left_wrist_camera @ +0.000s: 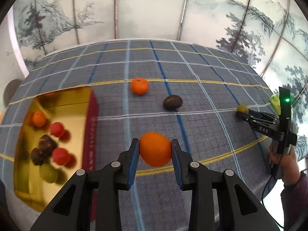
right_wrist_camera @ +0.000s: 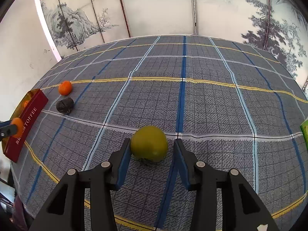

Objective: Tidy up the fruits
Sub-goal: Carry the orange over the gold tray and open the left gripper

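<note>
Surface (right_wrist_camera: 211, 104): it is wearing a blue-grey checked cloth with yellow, white and blue lines, and a painted folding screen (right_wrist_camera: 157, 7) is standing behind it.
Box (left_wrist_camera: 63, 104): a red box with a gold lining is sitting at my left; it is holding a small orange, two red fruits, two dark fruits and a green one.
Left claw (left_wrist_camera: 155, 148): I am pinching an orange (left_wrist_camera: 155, 150) between both blue pads, just right of the box's red wall; whether it is touching the cloth I cannot tell.
Right claw (right_wrist_camera: 151, 147): I am holding it spread around a green fruit (right_wrist_camera: 149, 143) that is resting on the cloth; the left pad is touching the fruit and the right pad is standing clear of it.
Loose orange (left_wrist_camera: 139, 86): it is lying on the cloth beyond my left claw, near the box's far corner.
Dark fruit (left_wrist_camera: 172, 102): it is lying on the cloth just right of the loose orange, apart from it.
</note>
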`<state>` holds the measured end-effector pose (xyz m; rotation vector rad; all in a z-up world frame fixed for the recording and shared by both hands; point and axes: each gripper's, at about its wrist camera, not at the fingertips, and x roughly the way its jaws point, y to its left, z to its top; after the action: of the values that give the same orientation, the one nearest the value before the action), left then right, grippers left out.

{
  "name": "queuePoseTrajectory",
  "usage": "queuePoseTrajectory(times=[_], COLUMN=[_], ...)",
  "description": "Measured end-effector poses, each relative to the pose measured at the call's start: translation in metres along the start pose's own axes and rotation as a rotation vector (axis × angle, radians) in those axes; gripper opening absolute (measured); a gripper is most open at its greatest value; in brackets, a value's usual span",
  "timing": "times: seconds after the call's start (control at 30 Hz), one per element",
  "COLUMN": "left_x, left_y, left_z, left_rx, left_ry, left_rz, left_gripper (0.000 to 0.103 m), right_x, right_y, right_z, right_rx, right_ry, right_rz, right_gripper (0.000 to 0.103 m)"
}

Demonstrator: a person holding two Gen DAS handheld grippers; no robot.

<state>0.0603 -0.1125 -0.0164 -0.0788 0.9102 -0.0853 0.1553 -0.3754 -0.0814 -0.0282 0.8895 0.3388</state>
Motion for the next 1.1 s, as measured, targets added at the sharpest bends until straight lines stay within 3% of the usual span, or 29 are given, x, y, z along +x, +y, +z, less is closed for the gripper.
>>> queuePoseTrajectory(times=[0.57, 1.1], left_x=[-0.054, -0.056], left_y=[0.049, 0.127], left_z=[-0.026, -0.064], left_rx=[-0.033, -0.190], left_ry=[-0.095, -0.063], left_rz=[0.134, 0.184], left_gripper=[0.034, 0.034], right_x=[0.003, 0.004], right_y=[0.010, 0.013], right_z=[-0.001, 0.000], right_rx=[-0.054, -0.065], right_ry=[0.015, 0.017], right_rz=[-0.074, -0.087], right_gripper=[0.041, 0.041])
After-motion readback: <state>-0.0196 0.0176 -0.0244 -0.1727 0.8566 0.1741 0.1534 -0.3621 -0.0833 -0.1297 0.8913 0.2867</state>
